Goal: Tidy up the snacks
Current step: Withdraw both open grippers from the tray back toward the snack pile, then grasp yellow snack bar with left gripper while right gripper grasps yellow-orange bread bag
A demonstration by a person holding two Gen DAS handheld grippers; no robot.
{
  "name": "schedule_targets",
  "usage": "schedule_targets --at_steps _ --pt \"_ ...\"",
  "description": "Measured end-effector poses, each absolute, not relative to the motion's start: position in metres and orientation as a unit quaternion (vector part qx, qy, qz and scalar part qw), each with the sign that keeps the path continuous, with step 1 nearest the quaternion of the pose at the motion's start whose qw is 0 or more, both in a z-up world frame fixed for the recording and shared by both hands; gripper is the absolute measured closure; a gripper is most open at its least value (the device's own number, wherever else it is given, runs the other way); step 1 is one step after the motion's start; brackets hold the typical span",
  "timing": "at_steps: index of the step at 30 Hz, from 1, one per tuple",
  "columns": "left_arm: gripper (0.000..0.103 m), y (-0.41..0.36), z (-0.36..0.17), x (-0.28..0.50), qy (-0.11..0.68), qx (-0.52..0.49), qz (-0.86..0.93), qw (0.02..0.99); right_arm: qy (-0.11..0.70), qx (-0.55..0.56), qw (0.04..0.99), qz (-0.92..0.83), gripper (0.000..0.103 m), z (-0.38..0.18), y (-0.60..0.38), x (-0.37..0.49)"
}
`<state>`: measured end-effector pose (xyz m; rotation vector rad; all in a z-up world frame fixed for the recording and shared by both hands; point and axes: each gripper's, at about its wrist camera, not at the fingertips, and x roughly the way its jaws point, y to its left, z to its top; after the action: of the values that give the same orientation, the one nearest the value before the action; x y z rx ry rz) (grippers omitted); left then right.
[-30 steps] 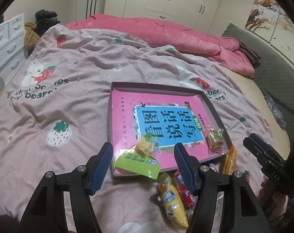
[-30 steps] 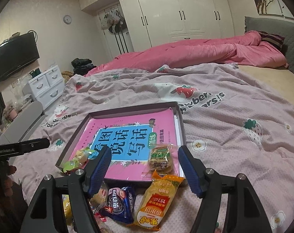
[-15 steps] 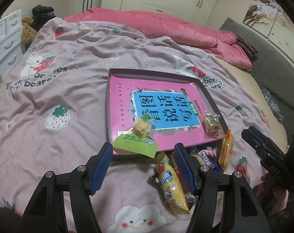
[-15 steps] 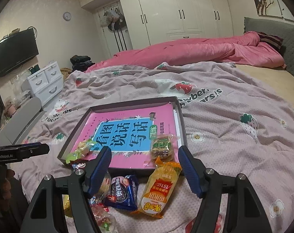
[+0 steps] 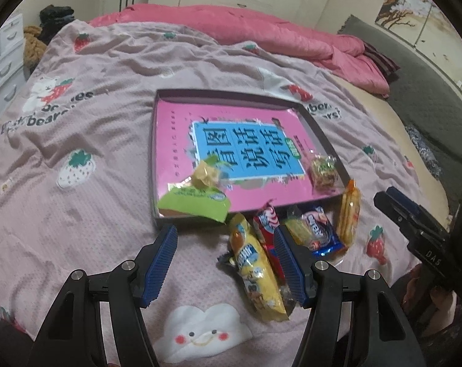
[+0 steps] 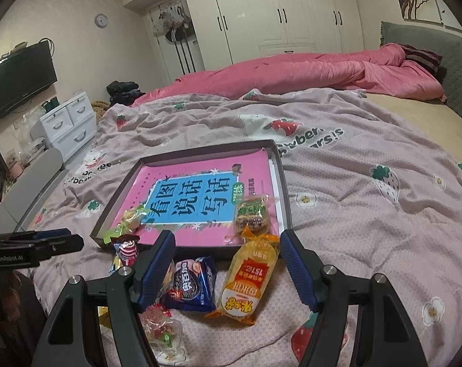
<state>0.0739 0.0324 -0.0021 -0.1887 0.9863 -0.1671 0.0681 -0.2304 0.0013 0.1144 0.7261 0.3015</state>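
Both hand-held grippers, left [image 5: 225, 255] and right [image 6: 226, 261], are seen released, nothing between the jaws. Snacks [image 5: 257, 270] lie on the bed [image 5: 78, 214] at the tray's [image 5: 154, 159] 6 o'clock edge. A TV [image 6: 18, 82] is shown only in the right view; a cloud print [image 5: 200, 333] only in the left.

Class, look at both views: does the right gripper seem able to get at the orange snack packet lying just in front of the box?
Probably yes. The right gripper has open, empty jaws, and the orange snack packet lies uncovered on the bedspread directly ahead, with nothing on top. The blue Oreo packet sits close beside it.
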Motion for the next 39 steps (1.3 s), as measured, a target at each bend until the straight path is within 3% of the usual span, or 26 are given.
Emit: schedule_targets --at_steps 27,32,37,39 --pt "0.037 0.005 -0.059 0.075 0.542 -0.096 -0.105 0.828 0.435 0.101 0.885 0.129 0.032 -0.040 -0.241 0.086" --pt "0.058 0.002 -0.064 0.077 0.545 -0.093 -0.113 0.826 0.444 0.100 0.881 0.130 0.032 -0.048 -0.238 0.091" --pt "0.065 0.001 -0.064 0.080 0.544 -0.095 -0.117 0.825 0.452 0.111 0.876 0.131 0.033 -0.056 -0.240 0.098" --pt "0.066 0.004 -0.064 0.080 0.544 -0.097 -0.116 0.826 0.456 0.112 0.873 0.131 0.039 -0.060 -0.240 0.100"
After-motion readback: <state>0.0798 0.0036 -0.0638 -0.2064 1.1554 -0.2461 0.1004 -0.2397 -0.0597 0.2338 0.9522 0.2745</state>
